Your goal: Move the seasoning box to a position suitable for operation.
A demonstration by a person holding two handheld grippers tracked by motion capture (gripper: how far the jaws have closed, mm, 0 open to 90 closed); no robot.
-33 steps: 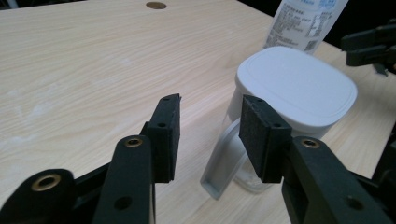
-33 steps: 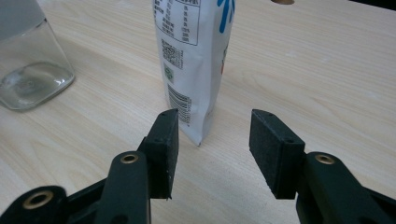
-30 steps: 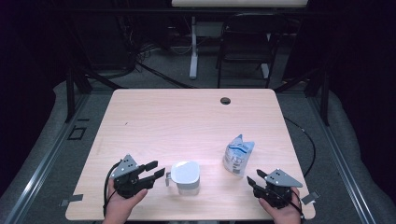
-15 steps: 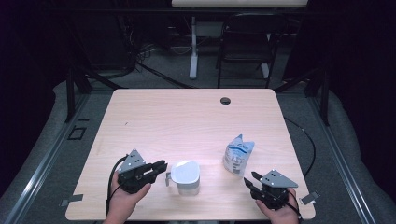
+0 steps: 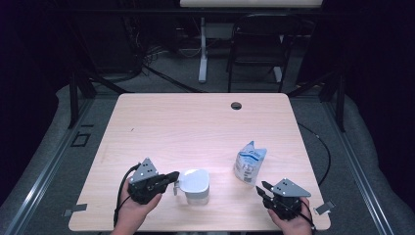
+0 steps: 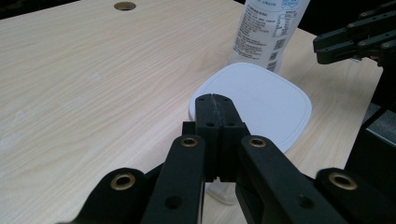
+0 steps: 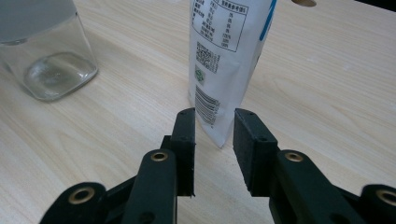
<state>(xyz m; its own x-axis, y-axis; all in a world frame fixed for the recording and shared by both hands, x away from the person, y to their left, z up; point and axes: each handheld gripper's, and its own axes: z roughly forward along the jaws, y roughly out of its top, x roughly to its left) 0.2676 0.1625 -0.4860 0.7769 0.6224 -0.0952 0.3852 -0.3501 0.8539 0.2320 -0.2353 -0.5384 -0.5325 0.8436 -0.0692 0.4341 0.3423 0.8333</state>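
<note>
Nearby: clear square glass jar (image 7: 49, 56), rounded white lid (image 6: 261, 102); soft printed pouch (image 7: 224, 60).

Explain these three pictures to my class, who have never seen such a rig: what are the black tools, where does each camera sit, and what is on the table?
There is no robot here. A person holds a hand-held gripper, a black two-jaw pincer, in each hand. The high view looks down from above the person's side. The other two cameras ride on the grippers and look along their jaws.

On the wooden table stand a clear jar with a white lid and a white-and-blue pouch.

The left hand-held gripper has just closed. Its jaws meet at the jar's lid edge, and whether they pinch anything cannot be told. The right hand-held gripper has been closing too, but it is open, with the pouch's bottom corner just ahead of its jaws.
</note>
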